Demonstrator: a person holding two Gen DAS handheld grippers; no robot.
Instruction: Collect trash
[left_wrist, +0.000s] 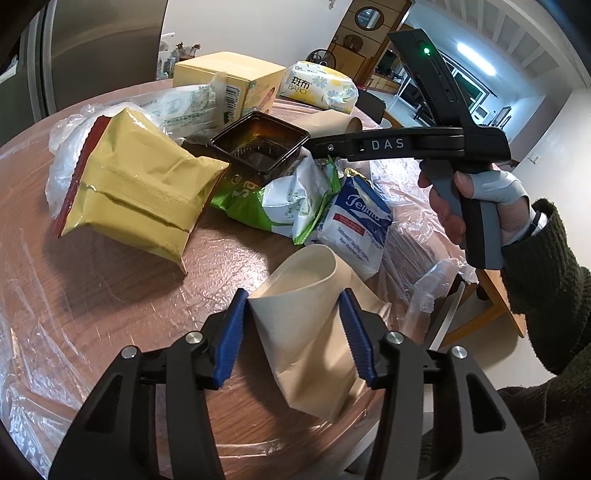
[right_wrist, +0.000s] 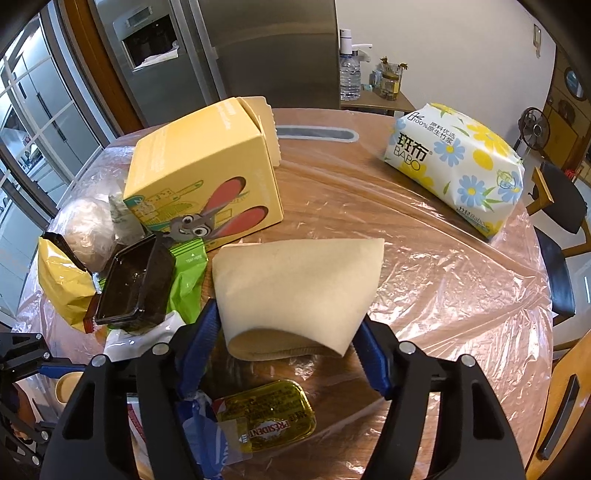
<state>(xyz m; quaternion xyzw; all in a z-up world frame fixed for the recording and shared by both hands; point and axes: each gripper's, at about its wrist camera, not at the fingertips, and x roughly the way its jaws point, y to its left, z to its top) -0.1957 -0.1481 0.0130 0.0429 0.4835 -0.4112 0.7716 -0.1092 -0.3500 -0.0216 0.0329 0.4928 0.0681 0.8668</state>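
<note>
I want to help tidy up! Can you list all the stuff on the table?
Cardboard tubes: 2, tan, one squashed in each gripper.
Snack bag: 1, yellow, table's left.
Plastic tray: 1, dark brown, on the green wrapper.
Wrapper: 1, green and white, middle.
Tissue pouch: 1, blue and white, beside the green wrapper.
Box: 1, yellow with a rabbit, far side.
Tissue pack: 1, white with flowers, far right.
Butter packet: 1, gold, near edge.
Left gripper: blue pads, closed on a tube.
Right gripper: blue pads, closed on a tube.
</note>
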